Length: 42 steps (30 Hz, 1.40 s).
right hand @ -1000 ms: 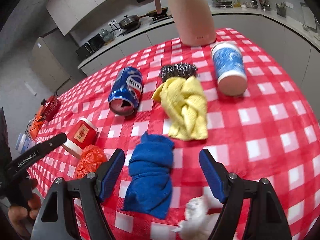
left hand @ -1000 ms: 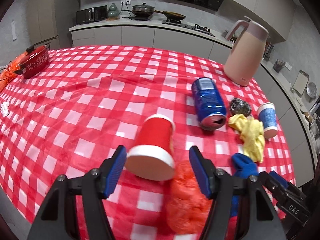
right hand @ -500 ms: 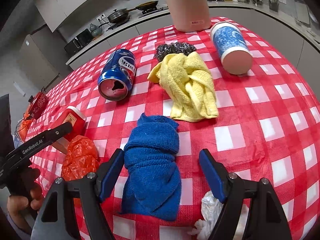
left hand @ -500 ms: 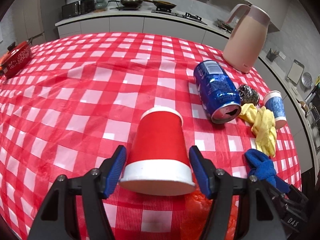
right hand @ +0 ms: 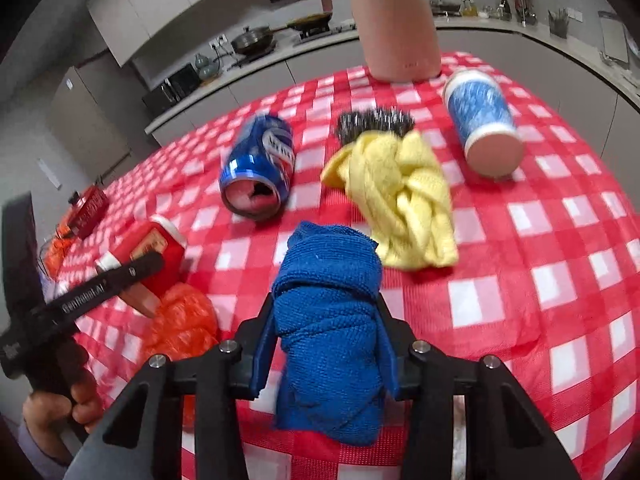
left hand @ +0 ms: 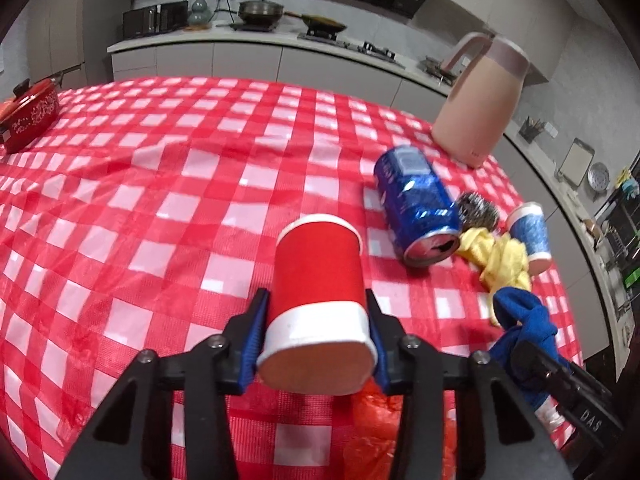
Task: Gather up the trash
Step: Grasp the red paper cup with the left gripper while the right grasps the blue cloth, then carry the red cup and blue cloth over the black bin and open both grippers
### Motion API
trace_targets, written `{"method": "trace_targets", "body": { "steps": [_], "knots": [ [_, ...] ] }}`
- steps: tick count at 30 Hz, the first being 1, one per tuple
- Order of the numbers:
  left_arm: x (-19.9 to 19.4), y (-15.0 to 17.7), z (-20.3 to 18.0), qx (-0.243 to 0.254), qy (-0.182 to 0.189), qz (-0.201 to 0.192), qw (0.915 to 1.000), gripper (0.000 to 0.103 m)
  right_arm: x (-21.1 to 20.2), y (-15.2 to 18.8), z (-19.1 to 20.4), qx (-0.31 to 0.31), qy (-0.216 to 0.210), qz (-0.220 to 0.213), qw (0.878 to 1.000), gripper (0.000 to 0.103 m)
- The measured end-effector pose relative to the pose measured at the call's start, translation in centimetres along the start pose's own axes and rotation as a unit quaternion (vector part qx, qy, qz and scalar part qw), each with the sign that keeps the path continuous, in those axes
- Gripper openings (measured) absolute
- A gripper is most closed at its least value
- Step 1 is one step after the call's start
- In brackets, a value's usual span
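A red paper cup (left hand: pixel 318 272) lies on its side on the red checked tablecloth (left hand: pixel 160 184). My left gripper (left hand: pixel 316 300) is closing, and its blue pads press both sides of the cup near its white rim. In the right wrist view a rolled blue cloth (right hand: pixel 330 256) sits between the jaws of my right gripper (right hand: pixel 326 304), which is closing with its pads squeezing the roll. A crumpled orange plastic bag (right hand: pixel 180 320) lies beside the red cup (right hand: pixel 152 248).
A dented blue can (left hand: pixel 416 204) lies on its side, with a steel scourer (right hand: pixel 374 122), a yellow cloth (right hand: pixel 396 200) and a tipped blue paper cup (right hand: pixel 482 120) to its right. Behind stands a pink jug (left hand: pixel 480 112); a red pot (left hand: pixel 28 116) sits far left.
Both grippers have narrowed from wide open. The left pads now touch the red cup, and the right pads now pinch the blue cloth, which bunches up between them.
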<state>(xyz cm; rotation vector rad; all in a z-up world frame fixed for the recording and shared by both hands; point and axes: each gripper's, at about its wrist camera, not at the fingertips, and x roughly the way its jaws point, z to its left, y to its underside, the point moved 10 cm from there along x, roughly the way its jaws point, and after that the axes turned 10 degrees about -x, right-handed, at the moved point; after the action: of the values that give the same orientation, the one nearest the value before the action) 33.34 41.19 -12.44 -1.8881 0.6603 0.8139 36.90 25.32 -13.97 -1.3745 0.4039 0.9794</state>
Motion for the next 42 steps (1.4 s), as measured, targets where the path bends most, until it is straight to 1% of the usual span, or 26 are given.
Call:
{"method": "trace_targets", "body": {
  "steps": [3, 6, 12, 17, 21, 25, 29, 32, 34, 37, 39, 42],
  "knots": [
    [-1.4, -0.7, -1.1, 0.005, 0.012, -0.011, 0.9999, 0.046, -1.2, -1.1, -0.4, 0.008, -0.001, -0.015, 1.000, 0.046],
    [-2.5, -1.1, -2.8, 0.018, 0.028, -0.016, 0.9993, 0.046, -2.7, -2.1, -1.0, 0.017, 0.006, -0.033, 0.999, 0.046],
    [-3.1, -0.7, -6.0, 0.050, 0.066, -0.010, 0.9965, 0.046, -4.9, -2.6, -2.8, 0.047, 0.022, -0.054, 0.997, 0.046],
    [-3.1, 0.6, -9.2, 0.085, 0.099, 0.005, 0.9915, 0.046, -6.9, -2.0, -4.7, 0.070, 0.053, -0.071, 0.994, 0.046],
    [-3.2, 1.7, -11.6, 0.101, 0.117, 0.014, 0.9878, 0.046, -8.4, -1.7, -6.5, 0.086, 0.073, -0.082, 0.990, 0.046],
    [-3.3, 3.0, -13.8, 0.109, 0.125, 0.015, 0.9860, 0.046, -10.0, -1.4, -8.5, 0.094, 0.083, -0.092, 0.988, 0.046],
    [-3.5, 4.4, -16.6, 0.116, 0.124, 0.011, 0.9853, 0.046, -11.5, -1.1, -10.6, 0.098, 0.082, -0.104, 0.986, 0.046],
    [-3.5, 5.5, -18.8, 0.116, 0.122, 0.006, 0.9858, 0.046, -12.6, -0.8, -13.1, 0.096, 0.077, -0.110, 0.986, 0.046],
    [-3.3, 6.5, -20.8, 0.111, 0.116, 0.004, 0.9870, 0.046, -13.5, -0.4, -15.5, 0.095, 0.072, -0.111, 0.987, 0.046],
    [-3.0, 8.4, -24.2, 0.099, 0.116, 0.013, 0.9882, 0.046, -15.0, 0.3, -19.7, 0.098, 0.065, -0.105, 0.988, 0.046],
    [-2.7, 9.6, -26.8, 0.097, 0.115, 0.011, 0.9886, 0.046, -16.1, 0.6, -22.2, 0.095, 0.068, -0.105, 0.988, 0.046],
    [-2.0, 11.6, -31.1, 0.088, 0.121, 0.017, 0.9886, 0.046, -17.7, 1.1, -27.2, 0.094, 0.070, -0.099, 0.988, 0.046]
  ]
}}
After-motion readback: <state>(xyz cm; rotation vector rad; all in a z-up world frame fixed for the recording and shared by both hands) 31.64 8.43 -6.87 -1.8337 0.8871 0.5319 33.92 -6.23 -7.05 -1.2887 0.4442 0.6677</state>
